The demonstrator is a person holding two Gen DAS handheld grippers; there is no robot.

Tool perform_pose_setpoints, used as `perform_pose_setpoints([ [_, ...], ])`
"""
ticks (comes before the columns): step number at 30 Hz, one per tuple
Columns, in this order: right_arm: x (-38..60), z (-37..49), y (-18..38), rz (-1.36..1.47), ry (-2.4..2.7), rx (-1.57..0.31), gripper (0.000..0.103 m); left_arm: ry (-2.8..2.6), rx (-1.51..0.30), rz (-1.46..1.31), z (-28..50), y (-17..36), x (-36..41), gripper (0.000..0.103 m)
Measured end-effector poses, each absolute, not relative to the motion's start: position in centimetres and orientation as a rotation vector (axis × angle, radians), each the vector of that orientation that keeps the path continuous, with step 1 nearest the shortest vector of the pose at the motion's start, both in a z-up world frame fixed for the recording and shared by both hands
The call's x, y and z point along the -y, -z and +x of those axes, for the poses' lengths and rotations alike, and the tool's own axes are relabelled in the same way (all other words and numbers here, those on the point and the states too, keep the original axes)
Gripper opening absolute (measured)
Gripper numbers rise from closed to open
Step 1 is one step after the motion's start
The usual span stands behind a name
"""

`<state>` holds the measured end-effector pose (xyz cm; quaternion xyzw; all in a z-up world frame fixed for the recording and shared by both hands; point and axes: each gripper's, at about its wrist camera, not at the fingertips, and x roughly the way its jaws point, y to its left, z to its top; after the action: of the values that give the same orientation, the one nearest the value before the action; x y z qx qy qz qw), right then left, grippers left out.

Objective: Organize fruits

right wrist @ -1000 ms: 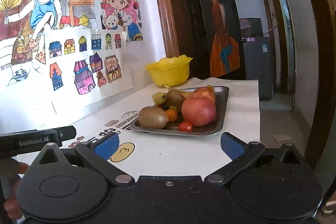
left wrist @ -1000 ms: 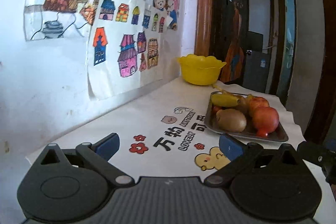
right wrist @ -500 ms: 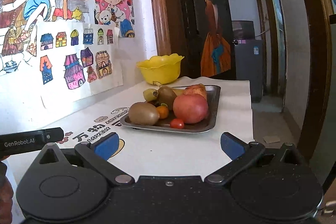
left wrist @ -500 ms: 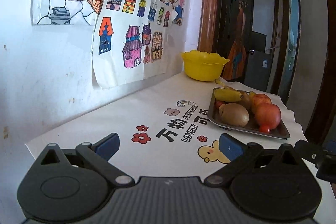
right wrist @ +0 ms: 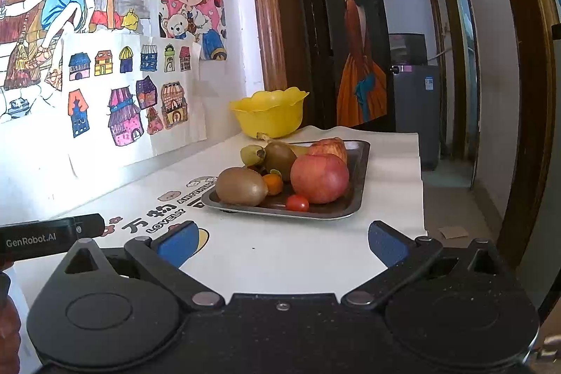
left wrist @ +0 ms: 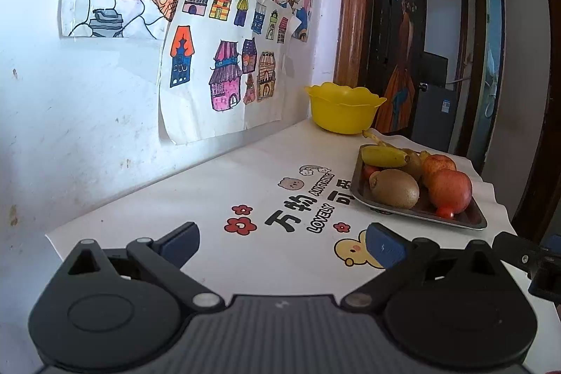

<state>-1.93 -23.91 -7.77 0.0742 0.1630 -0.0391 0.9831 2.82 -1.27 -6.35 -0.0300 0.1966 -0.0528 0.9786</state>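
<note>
Left tool: spread wide, nothing between the blue pads, held low over the near edge of the desk.
Right tool: spread wide too, nothing gripped, aimed straight at the tray.
Writing on left tool body: "GenRobot.AI", read in the right wrist view.
Writing on desk cover: "LOVELY", "ANYTHING" and large Chinese characters, with red flowers and a yellow duck print.
Tray: metal, on the desk ahead of both tools, well short of the far edge.
Fruit on tray: kiwi and cherry tomato nearest, big apple beside them, small orange between kiwi and apple, second kiwi, second apple and banana behind.
Bowl: yellow, just beyond the tray by the wall; inside hidden from both views.
Step in hand: unsettled; fruit heaped on the tray fits both a pile awaiting sorting and a finished gathering.
Next move: no grasp called for with certainty; any pick needs a wide grip and a gentle squeeze on round, rolling fruit.
Wall writing: "MORNI…" on the pink poster.
</note>
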Motion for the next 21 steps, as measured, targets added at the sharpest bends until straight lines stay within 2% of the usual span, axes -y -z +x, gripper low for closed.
perform_pose_setpoints([
  [21,24.06,-1.84,7.91,0.148,0.057,-0.334,0.102,0.104,-0.404,-0.039,2.91,6.75,1.75,0.102],
])
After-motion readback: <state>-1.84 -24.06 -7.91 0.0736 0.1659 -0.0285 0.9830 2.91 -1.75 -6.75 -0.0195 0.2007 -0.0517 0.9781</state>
